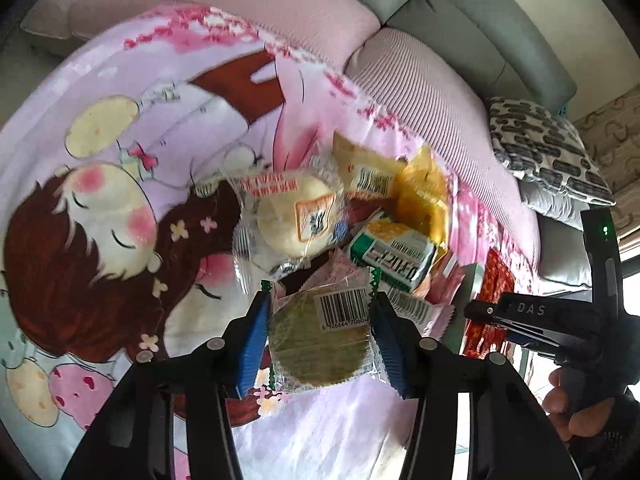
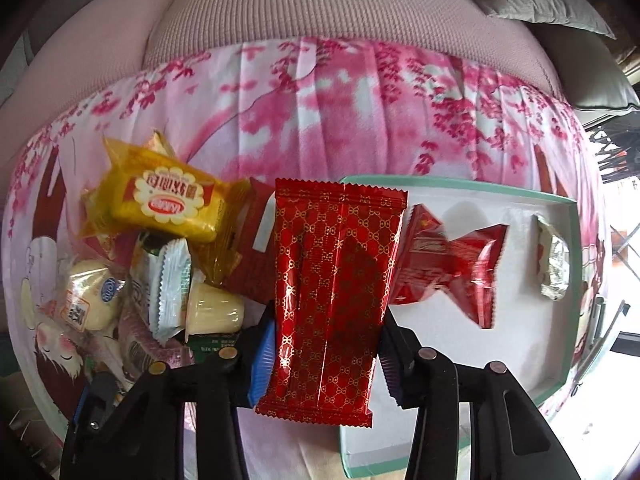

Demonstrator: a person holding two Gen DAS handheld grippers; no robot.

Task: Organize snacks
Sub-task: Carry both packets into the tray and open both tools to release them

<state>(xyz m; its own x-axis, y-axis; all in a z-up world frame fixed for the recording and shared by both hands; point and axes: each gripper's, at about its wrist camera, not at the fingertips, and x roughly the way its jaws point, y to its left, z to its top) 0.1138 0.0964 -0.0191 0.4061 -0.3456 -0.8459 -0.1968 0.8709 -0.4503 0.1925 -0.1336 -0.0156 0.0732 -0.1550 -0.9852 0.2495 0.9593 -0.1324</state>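
Two tools are loaded at this moment, each clamped on one wrapped snack.

In the left wrist view, the left tool [image 1: 320, 340] sits at the lower centre of the frame. Its blue pads [image 1: 252, 344] press on both sides of a clear-wrapped round cake [image 1: 318, 342], greenish-tan, with a barcode label at its upper right.

In the right wrist view, the right tool [image 2: 324, 344] sits at the lower centre. Its pads grip the lower half of a red foil packet [image 2: 336, 280], long and flat, printed with a gold lattice and crimped at both ends. The packet stands upright in the frame and hides most of the pads.

Beyond the tools, the snack pile [image 2: 160, 264] lies on a pink cartoon-print blanket [image 1: 120, 160], at the left of the right wrist view. It includes a yellow packet [image 2: 168, 200], a pale round bun in clear film [image 1: 296, 216] and a green-and-white packet [image 1: 390, 254]. A shallow tray with a mint rim [image 2: 576, 240] lies at the right of that view; it holds a red twisted wrapper [image 2: 452, 256] and a silver-wrapped piece [image 2: 554, 264]. A pink sofa cushion [image 2: 340, 8] fills the top of the frame.

Step in hand, as judged: pick-up complete, transfer pending. The next move calls for carrying each snack over the tray and releasing it on bare white floor, clear of the pieces already there. Foil and film are slick; the grip should be kept firm until placement.
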